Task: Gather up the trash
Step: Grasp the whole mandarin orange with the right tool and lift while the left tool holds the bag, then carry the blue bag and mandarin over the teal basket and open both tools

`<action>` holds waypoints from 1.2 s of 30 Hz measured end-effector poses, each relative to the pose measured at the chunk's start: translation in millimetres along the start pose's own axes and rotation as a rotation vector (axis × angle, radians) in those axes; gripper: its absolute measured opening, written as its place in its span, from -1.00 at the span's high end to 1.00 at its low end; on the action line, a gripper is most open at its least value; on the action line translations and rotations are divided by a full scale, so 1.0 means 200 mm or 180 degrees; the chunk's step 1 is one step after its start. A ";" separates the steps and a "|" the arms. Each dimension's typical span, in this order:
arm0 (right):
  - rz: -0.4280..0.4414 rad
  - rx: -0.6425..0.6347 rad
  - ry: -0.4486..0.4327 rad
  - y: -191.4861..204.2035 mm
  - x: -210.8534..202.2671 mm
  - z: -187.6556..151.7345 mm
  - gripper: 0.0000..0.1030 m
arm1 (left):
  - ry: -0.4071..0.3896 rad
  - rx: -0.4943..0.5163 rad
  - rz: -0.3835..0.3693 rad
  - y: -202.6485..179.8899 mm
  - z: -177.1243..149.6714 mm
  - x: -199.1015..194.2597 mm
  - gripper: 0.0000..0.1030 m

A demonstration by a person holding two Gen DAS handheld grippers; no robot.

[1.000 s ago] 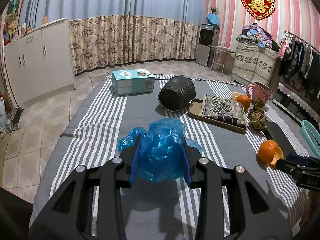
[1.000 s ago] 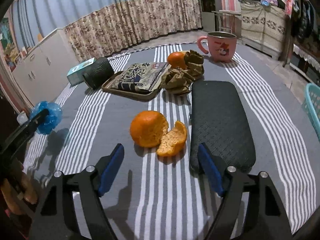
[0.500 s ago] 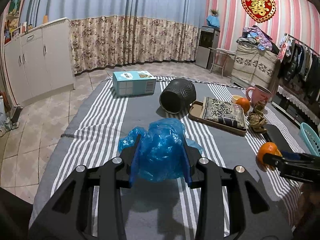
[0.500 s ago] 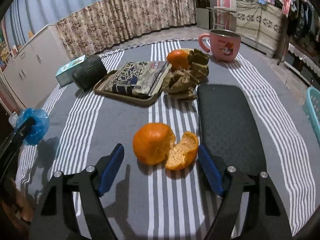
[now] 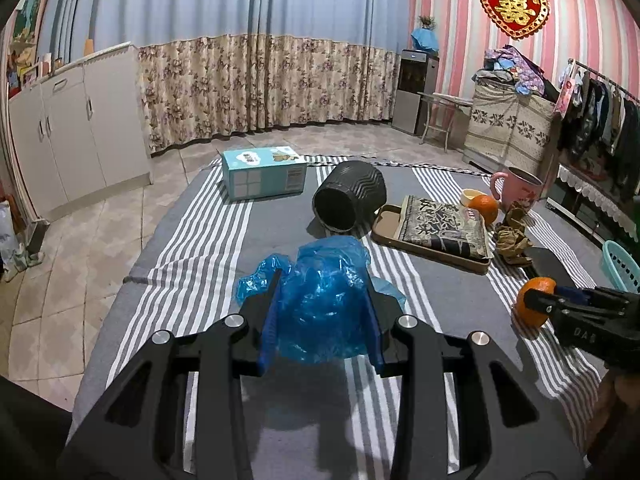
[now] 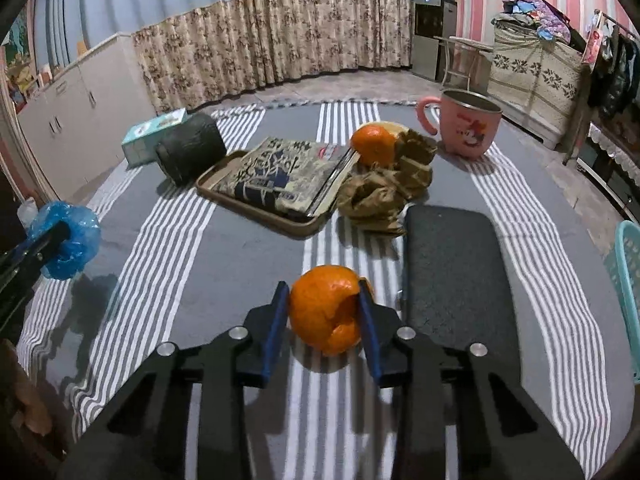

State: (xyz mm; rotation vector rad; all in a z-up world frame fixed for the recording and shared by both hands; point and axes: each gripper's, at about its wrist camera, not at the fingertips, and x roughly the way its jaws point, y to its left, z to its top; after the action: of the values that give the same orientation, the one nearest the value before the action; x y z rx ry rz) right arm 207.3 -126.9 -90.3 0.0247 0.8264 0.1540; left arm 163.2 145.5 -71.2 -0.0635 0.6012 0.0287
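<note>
The left hand-held gripper point(image 5: 320, 316) is closed on a crumpled blue plastic bag point(image 5: 320, 300), its two blue-padded fingers pressed into either side of the bundle and holding it above the grey-and-white striped cloth point(image 5: 192, 248) that covers the worktop; a shadow lies on the cloth below it. The right hand-held gripper point(image 6: 325, 322) has its fingers drawn in against a peeled-open orange peel point(image 6: 326, 312), one pad on each flank, with the peel resting on the cloth just left of a flat black textured pad point(image 6: 452, 272). In the left wrist view that same gripper shows at the right edge, its tips at the peel. Beyond the peel sit crumpled brown paper scraps point(image 6: 384, 188), touching the near corner of a brown tray point(image 6: 256, 212) that carries a patterned snack packet point(image 6: 280, 168). A whole orange point(image 6: 372, 144) stands behind the paper scraps, and a pink mug point(image 6: 468, 128) stands upright to its right. A black ribbed bin point(image 5: 348, 200) lies tipped on its side, mouth facing the left camera, with a light-blue tissue box point(image 5: 264, 172) beside it near the far edge. A teal basket point(image 6: 628, 276) shows at the right edge, off the worktop.
</note>
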 end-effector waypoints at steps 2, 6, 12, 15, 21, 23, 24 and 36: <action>0.0079 0.0065 -0.0062 -0.05 -0.03 0.02 0.38 | -0.0009 0.0038 0.0003 -0.03 0.02 -0.01 0.34; 0.0132 0.0190 -0.0244 -0.18 -0.13 0.08 0.38 | -0.0034 0.0124 -0.0008 -0.12 0.05 -0.02 0.34; 0.0022 0.0307 -0.0459 -0.50 -0.27 0.13 0.38 | -0.0037 0.0297 -0.0087 -0.33 0.09 -0.02 0.34; -0.0054 0.0305 -0.0511 -0.66 -0.32 0.13 0.38 | -0.0047 0.0372 -0.0148 -0.46 0.10 -0.02 0.34; -0.0358 0.0364 -0.0650 -1.06 -0.48 0.09 0.38 | -0.0032 0.0462 -0.0431 -0.78 0.15 0.01 0.34; -0.0469 0.0400 -0.0697 -1.21 -0.54 0.06 0.38 | -0.0035 0.0529 -0.0541 -0.92 0.16 0.01 0.34; -0.0504 0.0414 -0.0698 -1.28 -0.56 0.04 0.38 | -0.0041 0.0561 -0.0582 -0.97 0.16 0.02 0.34; -0.0944 0.0866 -0.0863 -1.88 -0.65 -0.07 0.38 | -0.0038 0.0943 -0.1266 -1.83 0.15 0.04 0.34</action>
State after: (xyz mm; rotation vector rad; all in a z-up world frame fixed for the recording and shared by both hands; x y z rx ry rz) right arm 157.1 -518.9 -35.9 0.1743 0.5671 -0.2383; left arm 202.7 -218.1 -32.2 0.1052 0.5671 -0.4447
